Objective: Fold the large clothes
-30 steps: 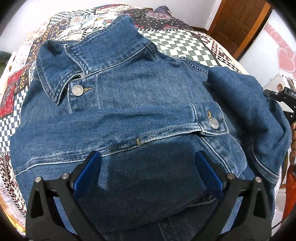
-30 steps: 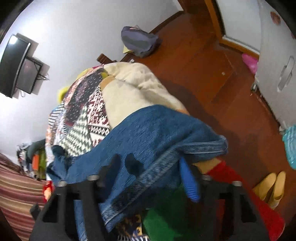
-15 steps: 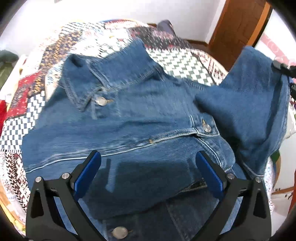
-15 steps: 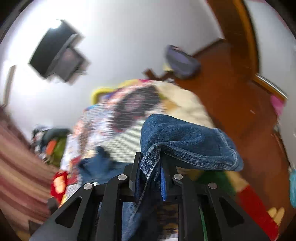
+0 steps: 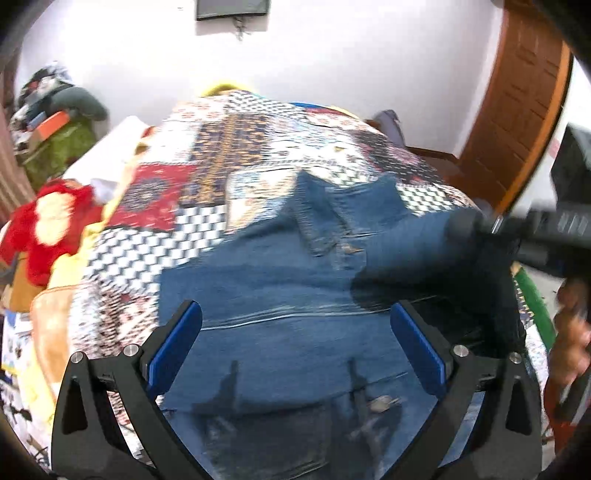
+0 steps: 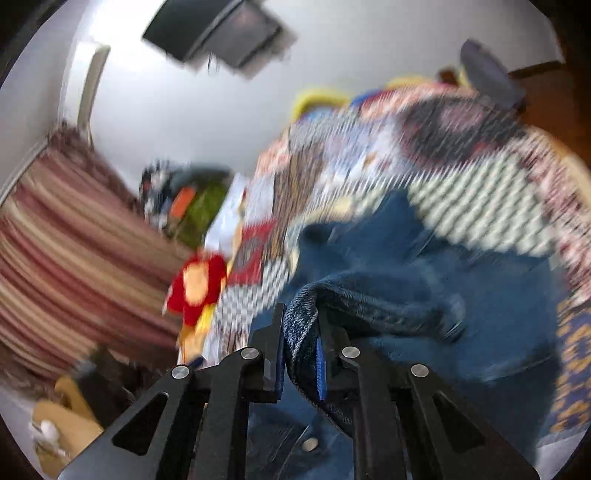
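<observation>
A blue denim jacket lies front up on a patchwork quilt, its collar pointing away. My left gripper hovers open above the jacket's lower front, nothing between its blue pads. My right gripper is shut on a fold of the jacket's sleeve, lifted off the bed. In the left wrist view the right gripper comes in from the right, with the dark sleeve draped below it over the jacket's right side.
A red and yellow plush toy sits at the quilt's left edge. A pile of clutter stands by the white wall. A wooden door is at the far right, a wall television above. A person's hand shows at right.
My right gripper closed on the sleeve, lifted it and swung it leftward over the jacket. The left gripper rose and pulled back, staying open; more of the quilt and wall now shows.
</observation>
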A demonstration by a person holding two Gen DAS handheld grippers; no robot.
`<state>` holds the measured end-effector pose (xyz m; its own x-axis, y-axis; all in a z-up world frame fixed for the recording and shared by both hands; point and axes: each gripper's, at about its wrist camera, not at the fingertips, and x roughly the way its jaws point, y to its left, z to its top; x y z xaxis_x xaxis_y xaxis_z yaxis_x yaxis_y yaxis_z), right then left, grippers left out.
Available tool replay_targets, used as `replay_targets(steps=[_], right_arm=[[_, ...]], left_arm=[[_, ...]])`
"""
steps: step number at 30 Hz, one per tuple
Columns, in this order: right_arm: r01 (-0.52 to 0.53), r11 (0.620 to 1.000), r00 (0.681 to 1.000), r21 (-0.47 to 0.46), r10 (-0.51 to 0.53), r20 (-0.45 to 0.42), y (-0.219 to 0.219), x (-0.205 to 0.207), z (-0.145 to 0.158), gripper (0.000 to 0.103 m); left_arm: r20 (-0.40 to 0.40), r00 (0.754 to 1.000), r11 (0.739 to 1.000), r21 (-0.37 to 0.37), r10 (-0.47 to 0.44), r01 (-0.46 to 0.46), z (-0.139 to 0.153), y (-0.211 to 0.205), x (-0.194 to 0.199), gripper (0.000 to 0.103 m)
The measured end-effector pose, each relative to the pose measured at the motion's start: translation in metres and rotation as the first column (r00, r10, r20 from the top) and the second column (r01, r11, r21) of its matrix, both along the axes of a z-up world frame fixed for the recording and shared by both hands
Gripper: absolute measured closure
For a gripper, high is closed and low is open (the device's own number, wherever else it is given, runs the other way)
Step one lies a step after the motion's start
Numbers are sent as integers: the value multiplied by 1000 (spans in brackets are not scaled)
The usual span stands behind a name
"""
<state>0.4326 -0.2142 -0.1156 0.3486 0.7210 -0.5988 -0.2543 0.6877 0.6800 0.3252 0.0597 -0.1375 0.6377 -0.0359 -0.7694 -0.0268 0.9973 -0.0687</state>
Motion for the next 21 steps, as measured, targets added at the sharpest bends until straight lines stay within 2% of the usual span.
replay_targets(steps=[5, 11, 14, 18, 21], right_arm=[[-110, 990, 990, -89, 102, -94, 52, -27, -48, 93], [-128, 981, 973, -146, 96, -209, 54, -47, -91, 93], [-172, 963, 964, -210, 120, -239, 56, -56, -99, 92], [-208, 930, 969, -303, 153, -195, 58, -72, -91, 92], [-229, 920, 965, -316, 172, -200, 53, -78, -82, 92]], left_arm=[[-11, 999, 998, 34, 47, -46, -8, 25, -20, 0], [-57, 996, 998, 27, 62, -60, -28, 32, -34, 0], [-72, 996, 998, 22, 56, -55, -33, 28, -37, 0], [-72, 997, 999, 22, 38, -36, -31, 19, -39, 0], [-65, 998, 999, 35, 19, -17, -26, 9, -39, 0]])
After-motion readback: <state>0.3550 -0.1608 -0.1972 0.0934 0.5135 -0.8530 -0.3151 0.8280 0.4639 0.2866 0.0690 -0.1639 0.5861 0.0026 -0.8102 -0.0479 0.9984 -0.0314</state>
